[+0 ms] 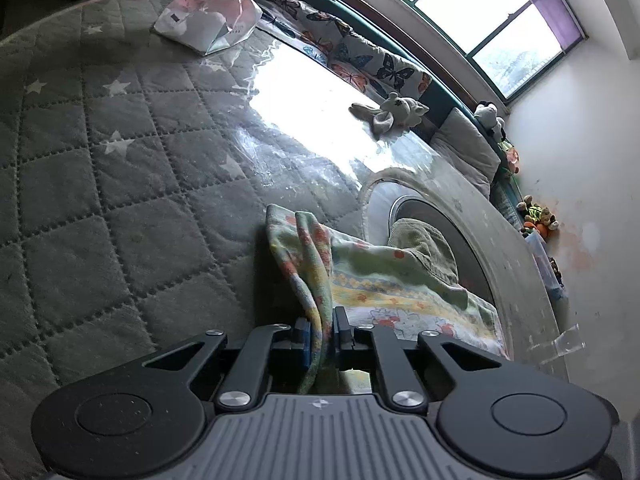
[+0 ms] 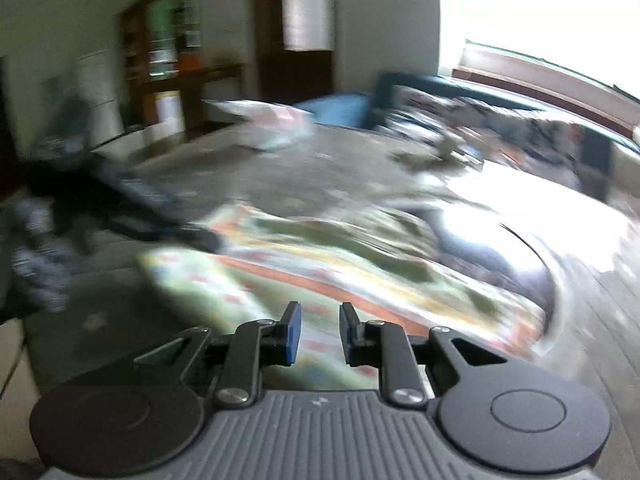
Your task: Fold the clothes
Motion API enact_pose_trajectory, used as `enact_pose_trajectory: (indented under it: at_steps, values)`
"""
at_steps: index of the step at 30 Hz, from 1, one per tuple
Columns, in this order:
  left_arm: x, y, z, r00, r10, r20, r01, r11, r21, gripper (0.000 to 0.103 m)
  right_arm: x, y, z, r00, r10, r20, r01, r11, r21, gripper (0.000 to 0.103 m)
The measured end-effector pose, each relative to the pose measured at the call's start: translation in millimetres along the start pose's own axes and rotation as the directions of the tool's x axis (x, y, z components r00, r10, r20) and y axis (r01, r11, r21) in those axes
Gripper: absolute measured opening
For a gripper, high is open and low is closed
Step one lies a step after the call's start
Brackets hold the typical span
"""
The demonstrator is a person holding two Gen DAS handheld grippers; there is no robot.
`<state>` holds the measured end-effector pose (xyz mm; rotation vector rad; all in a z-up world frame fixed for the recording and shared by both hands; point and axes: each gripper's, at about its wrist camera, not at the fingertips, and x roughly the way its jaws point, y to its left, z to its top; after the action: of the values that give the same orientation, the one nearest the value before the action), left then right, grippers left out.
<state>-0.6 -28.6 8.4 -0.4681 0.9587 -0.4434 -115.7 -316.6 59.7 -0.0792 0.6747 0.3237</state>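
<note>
Right up against the left wrist camera, the left gripper [image 1: 322, 334] has its fingers [image 1: 305, 338] pinched nearly together on a bunched edge of the patterned cloth [image 1: 384, 280], a pale green and yellow piece with orange flowers. From the pinch the fabric rises toward 12 o'clock as a ridge, then spreads out toward 3 o'clock, draped partly over a round grey rim [image 1: 448, 232]. An olive corduroy piece [image 1: 424, 248] sits on top of the cloth around 1 o'clock. All of it lies on a grey quilted bed cover with white stars [image 1: 100, 168]. Further back at 11 o'clock there's a crumpled white bag [image 1: 204, 16], and at 1 o'clock a pale plush toy [image 1: 394, 114] next to a butterfly-print cushion [image 1: 340, 48] that runs along under the window [image 1: 480, 8]. A few more small stuffed toys [image 1: 538, 216] sit against the wall at 3 o'clock.

Right wrist view is really smeared, so take it loosely. The right gripper [image 2: 320, 336] has its fingers [image 2: 294, 334] a small gap apart with nothing between them, hanging just above the same patterned cloth [image 2: 320, 276], which fills the middle of the frame. At 9 o'clock a dark shape [image 2: 144, 204] reaches in to the cloth's far edge; can't tell what it is. Shelving and a doorway blur at 11 o'clock.
</note>
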Motion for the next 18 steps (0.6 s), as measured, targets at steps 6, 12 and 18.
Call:
enact_pose_trajectory:
  at_steps: [6,12,18]
  values:
    - [-0.1,-4.7,-1.1,1.000,0.009,0.013,-0.009,0.999,0.037,0.010,7.7,-54.9,-11.8,0.985,-0.172,-0.028,0.175,0.976,0.129,0.022]
    - [1.0,-5.4,-1.3,1.000,0.012,0.011,-0.012,0.999,0.046,0.010,19.3,-90.1,-17.9,0.962,-0.267,-0.055,0.272,0.935,0.228,0.026]
    - [2.5,-6.6,-1.1,1.000,0.012,0.007,-0.013,0.998,0.056,0.012,24.9,-109.4,-22.3,0.960,-0.272,-0.066,0.280,0.915,0.292,0.036]
